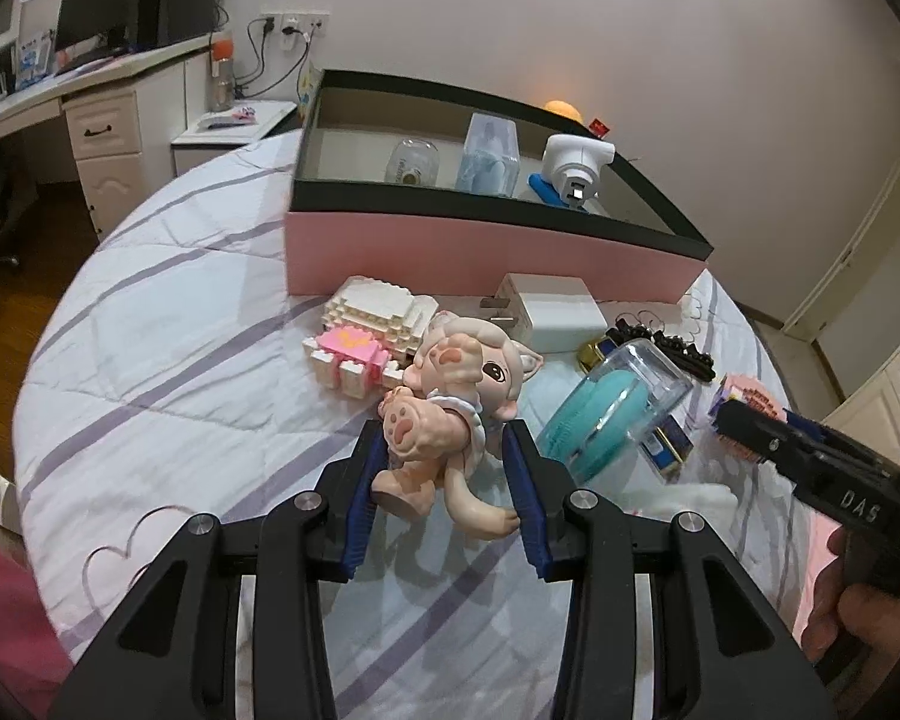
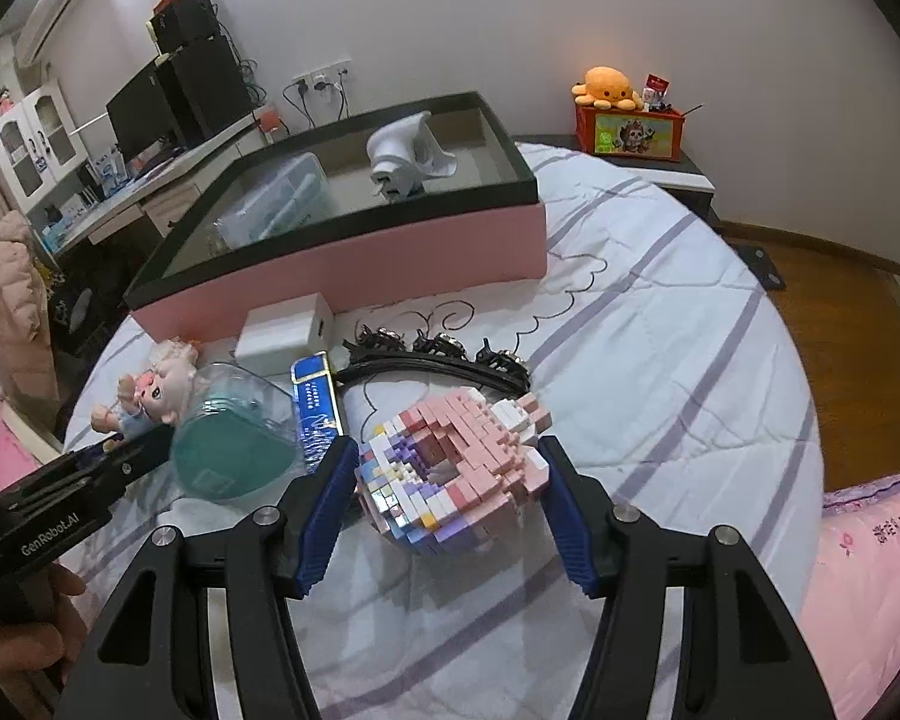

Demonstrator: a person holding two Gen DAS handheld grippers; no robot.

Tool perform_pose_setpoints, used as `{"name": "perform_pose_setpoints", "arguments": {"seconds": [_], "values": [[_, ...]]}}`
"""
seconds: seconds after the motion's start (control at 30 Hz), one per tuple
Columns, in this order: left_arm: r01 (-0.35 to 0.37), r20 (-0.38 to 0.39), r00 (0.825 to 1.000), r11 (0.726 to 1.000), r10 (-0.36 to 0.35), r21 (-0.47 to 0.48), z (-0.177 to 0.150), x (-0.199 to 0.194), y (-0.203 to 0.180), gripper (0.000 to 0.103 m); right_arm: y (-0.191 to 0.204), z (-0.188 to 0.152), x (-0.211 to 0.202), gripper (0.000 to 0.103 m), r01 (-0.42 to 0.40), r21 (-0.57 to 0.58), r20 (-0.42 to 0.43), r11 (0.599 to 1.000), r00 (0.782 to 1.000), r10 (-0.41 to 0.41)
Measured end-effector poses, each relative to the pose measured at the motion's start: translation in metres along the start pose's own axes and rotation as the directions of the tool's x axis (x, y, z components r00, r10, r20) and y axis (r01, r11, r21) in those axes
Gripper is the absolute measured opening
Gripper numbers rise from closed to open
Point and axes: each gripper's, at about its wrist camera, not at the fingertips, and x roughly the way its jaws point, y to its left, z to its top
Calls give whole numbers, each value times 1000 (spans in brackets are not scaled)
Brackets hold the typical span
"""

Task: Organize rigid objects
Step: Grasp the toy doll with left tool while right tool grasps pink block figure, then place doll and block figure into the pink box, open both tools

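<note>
presently, findings are recorded as follows.
left tongs: the left gripper is set over the bedspread; its blue pads are spread wide on either side of the cat figurine, with a gap seen at each side.
cat figurine: found lying between the left fingers, tail towards the camera, not clamped.
right tongs: the right gripper is held wide around the pink brick model; whether the pads touch the bricks cannot be told.
pink brick model: found resting on the bedspread between the right fingers.
beyond the left tongs: a white-and-pink brick house is seen just ahead and left; a white charger lies ahead.
beside the left tongs: a clear case with a teal item lies to the right.
beyond the right tongs: a black headband is seen ahead, a blue packet ahead and left.
pink box: placed farthest ahead, open; a white device and clear containers are held inside.
</note>
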Motion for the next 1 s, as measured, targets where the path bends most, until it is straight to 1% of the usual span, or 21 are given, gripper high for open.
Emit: {"name": "perform_pose_setpoints", "arguments": {"seconds": [0.17, 0.27, 0.4, 0.5, 0.57, 0.67, 0.83, 1.0], "values": [[-15, 39, 999, 1000, 15, 7, 1, -25, 6, 40, 5, 6, -15, 61, -22, -4, 23, 1000, 999, 22], [-16, 79, 997, 1000, 15, 11, 10, -43, 7, 40, 10, 16, -23, 61, -34, -19, 45, 999, 998, 34], [-19, 149, 989, 999, 13, 38, 38, -64, 3, 40, 21, 42, -29, 61, -54, -55, 81, 997, 995, 58], [-33, 191, 981, 998, 22, 57, 63, -69, 1, 40, 29, 63, -27, 61, -63, -81, 104, 995, 992, 72], [-49, 213, 977, 996, 33, 70, 80, -65, -1, 40, 34, 83, -22, 61, -71, -92, 115, 993, 990, 82], [-56, 221, 975, 995, 38, 76, 104, -52, 0, 40, 38, 107, -9, 61, -73, -105, 115, 992, 990, 85], [-60, 186, 982, 995, 44, 80, 130, -14, -1, 40, 40, 138, 28, 61, -61, -111, 78, 992, 994, 70], [-57, 135, 990, 995, 45, 84, 144, 24, -4, 40, 40, 149, 63, 61, -36, -127, 33, 991, 999, 40]]}}
